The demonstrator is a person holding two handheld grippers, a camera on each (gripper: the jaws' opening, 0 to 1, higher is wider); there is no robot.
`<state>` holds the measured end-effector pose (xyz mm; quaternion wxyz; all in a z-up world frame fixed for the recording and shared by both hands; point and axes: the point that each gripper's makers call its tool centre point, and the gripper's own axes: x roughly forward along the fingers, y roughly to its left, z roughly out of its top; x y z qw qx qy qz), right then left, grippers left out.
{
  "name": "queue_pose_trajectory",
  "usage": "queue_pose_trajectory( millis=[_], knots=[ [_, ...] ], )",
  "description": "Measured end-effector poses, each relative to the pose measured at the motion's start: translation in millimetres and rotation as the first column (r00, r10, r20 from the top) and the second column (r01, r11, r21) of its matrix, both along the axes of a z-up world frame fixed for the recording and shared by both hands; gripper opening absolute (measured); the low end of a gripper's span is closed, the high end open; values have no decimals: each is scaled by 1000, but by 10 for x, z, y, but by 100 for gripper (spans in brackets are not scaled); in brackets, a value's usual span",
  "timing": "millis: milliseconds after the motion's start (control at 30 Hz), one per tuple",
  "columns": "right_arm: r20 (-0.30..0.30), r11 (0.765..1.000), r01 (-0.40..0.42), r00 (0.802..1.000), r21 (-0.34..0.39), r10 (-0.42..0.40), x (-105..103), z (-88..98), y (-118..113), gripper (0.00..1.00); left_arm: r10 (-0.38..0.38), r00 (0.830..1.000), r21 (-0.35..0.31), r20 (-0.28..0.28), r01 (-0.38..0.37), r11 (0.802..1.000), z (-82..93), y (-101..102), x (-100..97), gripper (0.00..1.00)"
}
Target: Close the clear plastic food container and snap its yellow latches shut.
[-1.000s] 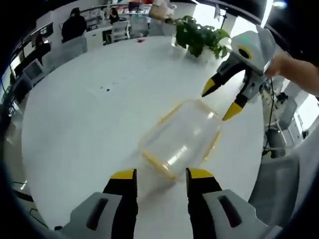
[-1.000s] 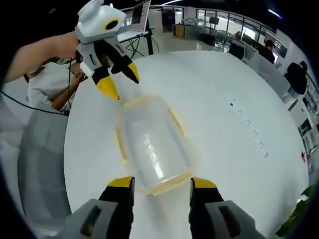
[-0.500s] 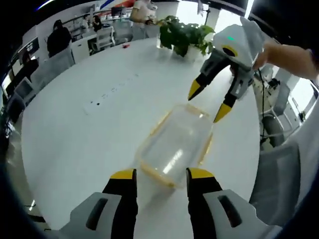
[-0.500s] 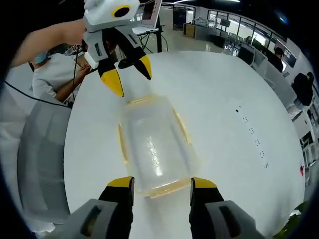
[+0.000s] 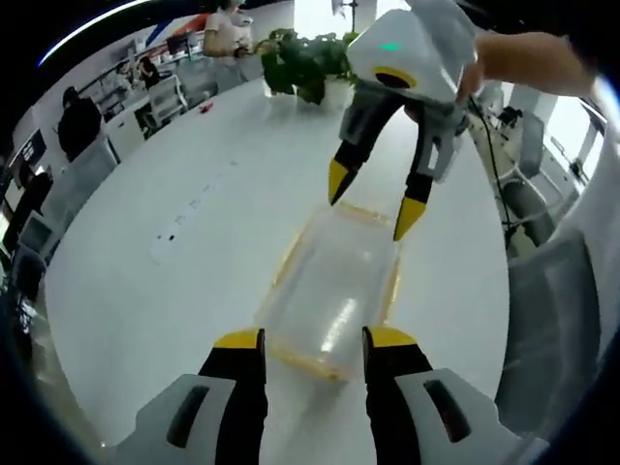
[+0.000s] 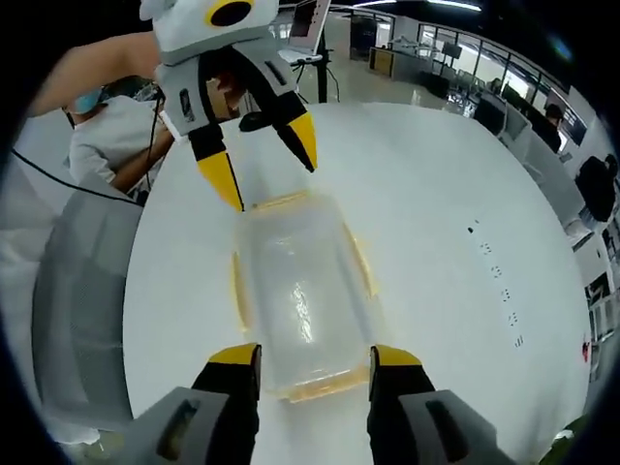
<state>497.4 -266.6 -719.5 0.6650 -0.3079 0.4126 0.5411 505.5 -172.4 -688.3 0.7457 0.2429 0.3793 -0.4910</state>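
A clear plastic food container (image 5: pixel 334 286) with yellow latches lies on the white round table (image 5: pixel 174 194), its lid on top. My left gripper (image 5: pixel 312 339) is open at the container's near short end, jaws either side of it. The right gripper (image 5: pixel 370 201) comes in from the far end, open, its yellow tips just above the far short edge. In the right gripper view the same container (image 6: pixel 298 295) lies between my right gripper (image 6: pixel 312 356), open at its near end, and the left gripper (image 6: pixel 263 165), open over the far end. A yellow side latch (image 6: pixel 237 276) sticks outward.
A potted plant (image 5: pixel 305 63) stands at the table's far side. A grey chair (image 5: pixel 547 320) sits at the right edge, another grey chair (image 6: pixel 77 291) beside the table. A person in white (image 6: pixel 107 145) sits close by. Small dark marks (image 5: pixel 184 218) dot the tabletop.
Both grippers have closed in over the container's two short ends. The views have shifted with the hands; the container itself has stayed put on the table.
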Motion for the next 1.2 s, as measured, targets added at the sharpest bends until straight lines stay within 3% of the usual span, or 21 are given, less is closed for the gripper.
queue_pose_trajectory(
  millis=[600, 667, 1200],
  knots=[
    [10, 997, -68, 998, 35, 68, 21, 40, 229, 41, -138, 989, 2, 44, 138, 990, -14, -262, -48, 36],
    [23, 996, -85, 996, 36, 84, 40, 39, 247, 36, -157, 986, 12, 48, 156, 988, -37, -277, -61, 35],
    [25, 993, -112, 994, 50, 110, 53, 18, 348, 37, -212, 976, 28, 49, 211, 977, -148, -437, -110, 33]
  ],
)
